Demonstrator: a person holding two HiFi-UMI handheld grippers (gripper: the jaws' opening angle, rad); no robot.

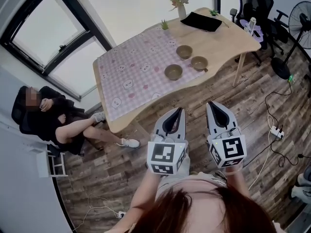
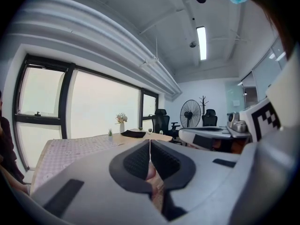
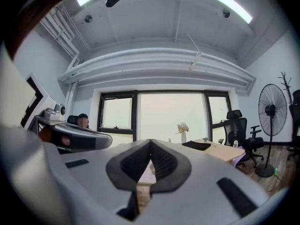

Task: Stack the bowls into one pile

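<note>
1. Brown bowls, three of them, stand apart from one another on the wooden table [image 1: 228,42], well ahead of both tools' tips. The near bowl [image 1: 173,72] is ahead of the left gripper [image 1: 179,114]. The right bowl [image 1: 199,63] is ahead of the right gripper [image 1: 213,108], and the far bowl [image 1: 184,51] lies beyond those two.
2. We see only a plain inner surface in each bowl. The near bowl sits on the pink checked cloth [image 1: 131,67]. The other two are at the cloth's edge, and we cannot tell whether they rest on cloth or wood.
3. Farther from the tools than the bowls, a vase [image 1: 181,11] holds pale flowers, and a black mat [image 1: 201,21] lies just beside it.
4. In the left gripper view the jaws are pressed together at their tips and grip nothing. The right gripper view shows the same.
5. Each gripper's grey body covers the bowls in its own view. Above it we make out only the cloth, the vase and the black mat.
6. Well off to the left gripper's side, a seated person [image 1: 53,123] is partly out of sight. To the right gripper's side, a standing fan [image 1: 297,25] is cut off by the picture's edge.
</note>
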